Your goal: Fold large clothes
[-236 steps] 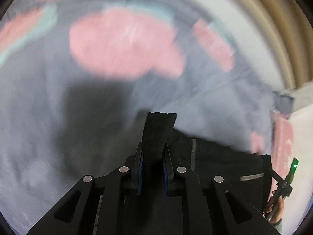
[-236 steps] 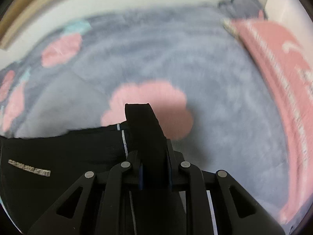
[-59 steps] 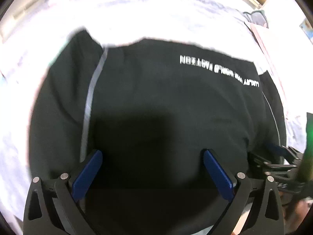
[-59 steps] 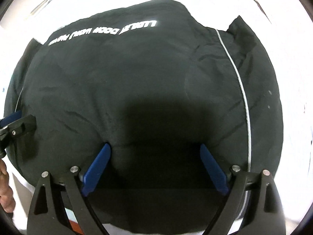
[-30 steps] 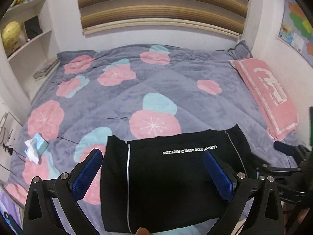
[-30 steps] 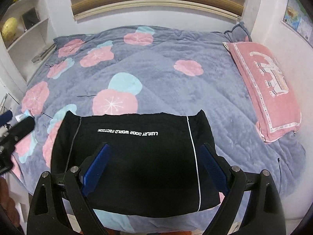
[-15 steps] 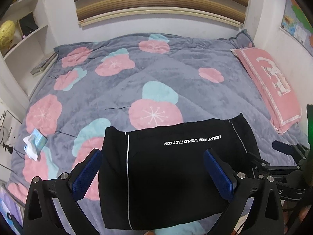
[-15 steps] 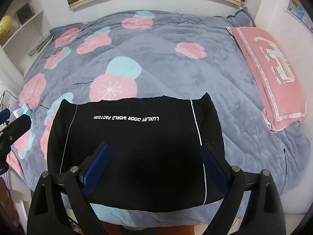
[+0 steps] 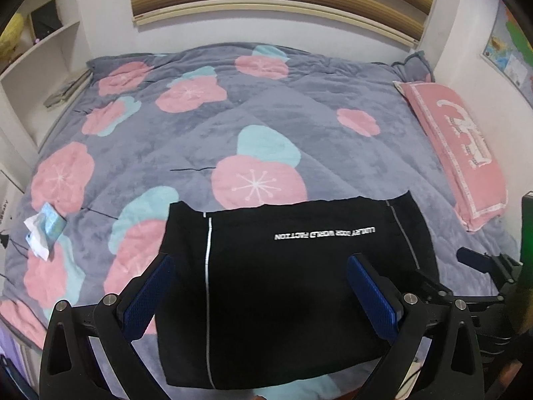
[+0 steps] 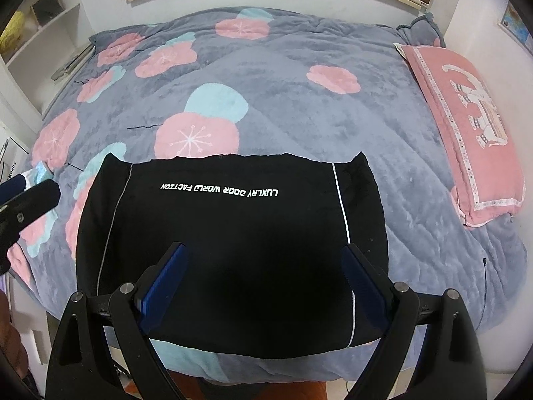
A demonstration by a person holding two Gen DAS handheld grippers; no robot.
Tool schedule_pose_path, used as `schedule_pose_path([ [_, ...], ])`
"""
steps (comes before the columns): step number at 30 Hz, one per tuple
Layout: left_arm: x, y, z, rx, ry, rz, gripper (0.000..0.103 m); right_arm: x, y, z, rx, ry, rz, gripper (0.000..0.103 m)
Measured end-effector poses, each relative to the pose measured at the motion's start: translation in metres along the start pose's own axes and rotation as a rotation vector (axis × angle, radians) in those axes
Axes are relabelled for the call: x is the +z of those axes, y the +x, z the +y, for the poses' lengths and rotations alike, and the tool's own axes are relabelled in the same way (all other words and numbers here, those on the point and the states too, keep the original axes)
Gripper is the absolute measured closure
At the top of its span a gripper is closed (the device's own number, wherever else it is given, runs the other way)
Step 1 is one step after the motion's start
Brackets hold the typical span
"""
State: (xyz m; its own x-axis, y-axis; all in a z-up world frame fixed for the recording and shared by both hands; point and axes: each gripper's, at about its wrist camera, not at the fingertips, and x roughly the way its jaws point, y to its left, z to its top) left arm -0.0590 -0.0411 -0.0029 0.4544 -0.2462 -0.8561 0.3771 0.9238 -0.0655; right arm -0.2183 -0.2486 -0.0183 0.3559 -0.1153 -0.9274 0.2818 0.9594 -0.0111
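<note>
With the black garment [image 10: 230,250] lying folded into a flat rectangle at the near edge of the bed [image 10: 299,100], both left gripper [image 9: 260,286] and right gripper [image 10: 263,276] hover wide open, empty, so folding looks done.

The folded black garment with white lettering [image 9: 293,266] lies on the grey plush floral quilt [image 9: 299,116], at its near edge. The pink rectangular pillow [image 9: 459,146] lies along the quilt's right side; the crumpled white-and-blue packet [image 9: 45,230] rests near its left edge.
</note>
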Motion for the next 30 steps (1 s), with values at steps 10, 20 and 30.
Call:
schedule_pose_path([
  [10,-0.005,0.008,0.001,0.010,0.005,0.018,0.001,0.000,0.005,0.003,0.001,-0.004,0.015,0.009],
  [20,-0.008,0.013,-0.001,0.004,0.012,0.029,0.001,-0.002,0.013,0.004,0.001,-0.005,0.036,0.009],
  [30,-0.011,0.022,0.002,0.003,0.006,0.056,0.001,-0.003,0.017,0.008,0.003,-0.014,0.046,0.009],
])
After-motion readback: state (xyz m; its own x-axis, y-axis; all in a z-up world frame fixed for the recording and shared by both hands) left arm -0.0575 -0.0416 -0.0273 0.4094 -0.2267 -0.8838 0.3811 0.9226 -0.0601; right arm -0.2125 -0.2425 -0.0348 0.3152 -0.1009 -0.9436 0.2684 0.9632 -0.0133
